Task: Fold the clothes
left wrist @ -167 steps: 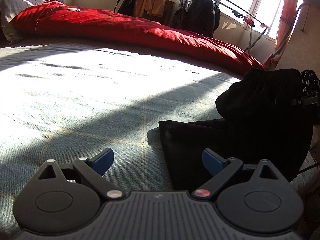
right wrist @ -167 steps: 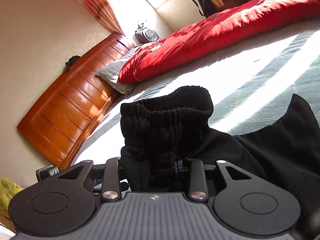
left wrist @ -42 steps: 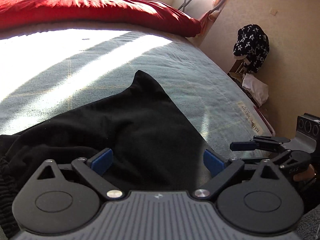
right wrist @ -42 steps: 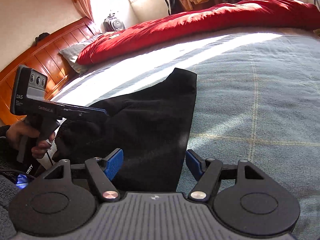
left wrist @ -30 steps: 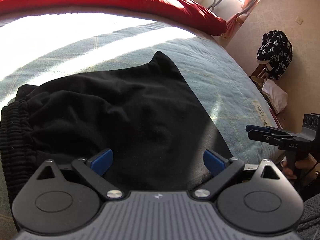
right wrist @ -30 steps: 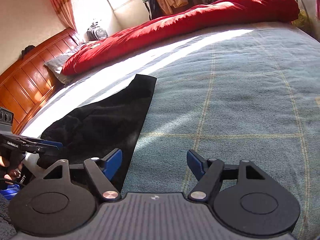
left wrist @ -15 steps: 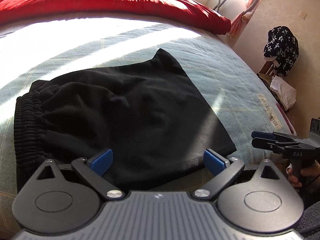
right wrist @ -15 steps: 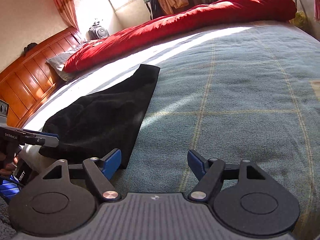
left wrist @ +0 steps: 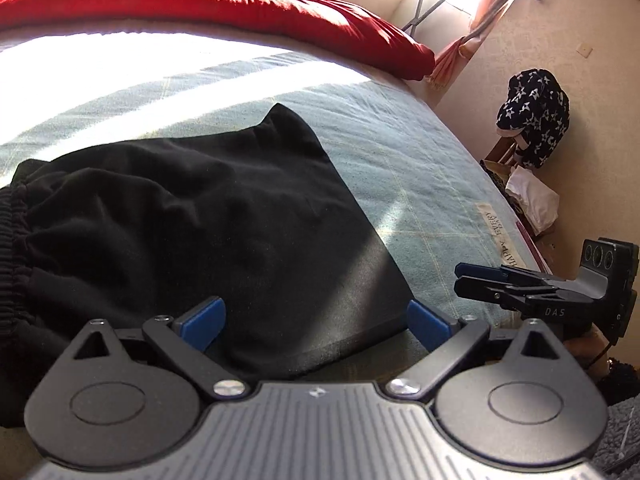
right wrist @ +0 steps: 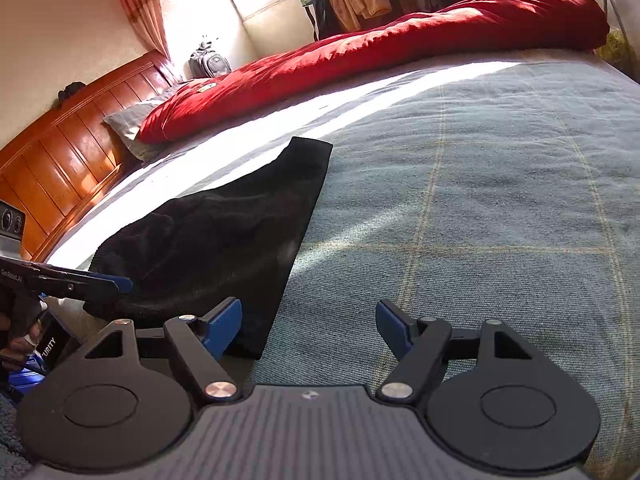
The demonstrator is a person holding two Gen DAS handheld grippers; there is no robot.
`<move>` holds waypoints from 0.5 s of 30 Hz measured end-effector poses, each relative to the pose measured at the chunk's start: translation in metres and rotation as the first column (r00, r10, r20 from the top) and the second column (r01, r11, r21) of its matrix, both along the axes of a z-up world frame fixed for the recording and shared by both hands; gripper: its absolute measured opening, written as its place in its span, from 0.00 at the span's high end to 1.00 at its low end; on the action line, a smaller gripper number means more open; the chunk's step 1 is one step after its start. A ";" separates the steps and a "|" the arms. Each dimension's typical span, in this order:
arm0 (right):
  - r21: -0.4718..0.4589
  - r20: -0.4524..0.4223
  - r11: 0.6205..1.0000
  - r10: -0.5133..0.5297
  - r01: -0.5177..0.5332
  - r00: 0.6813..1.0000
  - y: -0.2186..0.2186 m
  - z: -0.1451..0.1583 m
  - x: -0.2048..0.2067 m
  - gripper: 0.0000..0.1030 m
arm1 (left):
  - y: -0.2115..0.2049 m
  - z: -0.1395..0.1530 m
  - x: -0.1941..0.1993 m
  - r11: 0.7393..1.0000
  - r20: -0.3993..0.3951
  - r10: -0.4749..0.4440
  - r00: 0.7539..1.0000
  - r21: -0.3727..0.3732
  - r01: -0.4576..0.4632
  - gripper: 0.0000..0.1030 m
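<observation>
Left wrist view: we saw the black garment [left wrist: 192,216] lying flat on the blue-green checked bedspread [left wrist: 408,152], its gathered elastic waistband [left wrist: 12,240] at the left edge of the picture and one pointed corner reaching toward the red duvet [left wrist: 224,0]. Our left gripper [left wrist: 316,320] hung over the near edge of the garment with its blue pads spread wide and nothing pinched between them. To the right of the garment, off its near corner, the right gripper [left wrist: 464,280] showed side-on above the bedspread. In the right wrist view its own fingers [right wrist: 308,320] were spread too, empty, the left pad over the garment's [right wrist: 224,232] near corner, the right pad over bare bedspread [right wrist: 480,184]. The left gripper [right wrist: 120,282] appeared at the garment's left side, held in a hand [right wrist: 16,344]. Beyond the garment lay the duvet [right wrist: 380,48], with a wooden headboard [right wrist: 60,160] to the left.
</observation>
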State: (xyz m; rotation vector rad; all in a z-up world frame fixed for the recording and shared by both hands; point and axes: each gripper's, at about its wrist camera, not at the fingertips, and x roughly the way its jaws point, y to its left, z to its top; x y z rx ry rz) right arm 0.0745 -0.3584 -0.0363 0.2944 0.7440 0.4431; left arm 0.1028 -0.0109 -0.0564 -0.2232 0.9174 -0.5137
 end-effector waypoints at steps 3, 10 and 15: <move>0.009 0.007 1.000 0.001 -0.001 1.000 -0.003 0.002 0.005 0.24 | -0.007 -0.003 0.005 0.999 -0.006 -0.030 1.000 -0.029 0.030 0.05; 0.010 -0.003 1.000 0.009 -0.009 1.000 -0.005 0.002 0.015 0.24 | -0.010 -0.014 0.017 1.000 -0.066 -0.011 0.998 -0.018 0.010 0.05; 0.016 0.008 1.000 0.009 -0.009 1.000 -0.009 0.005 0.020 0.24 | -0.015 0.004 0.045 1.000 0.030 -0.009 0.999 -0.006 0.010 0.05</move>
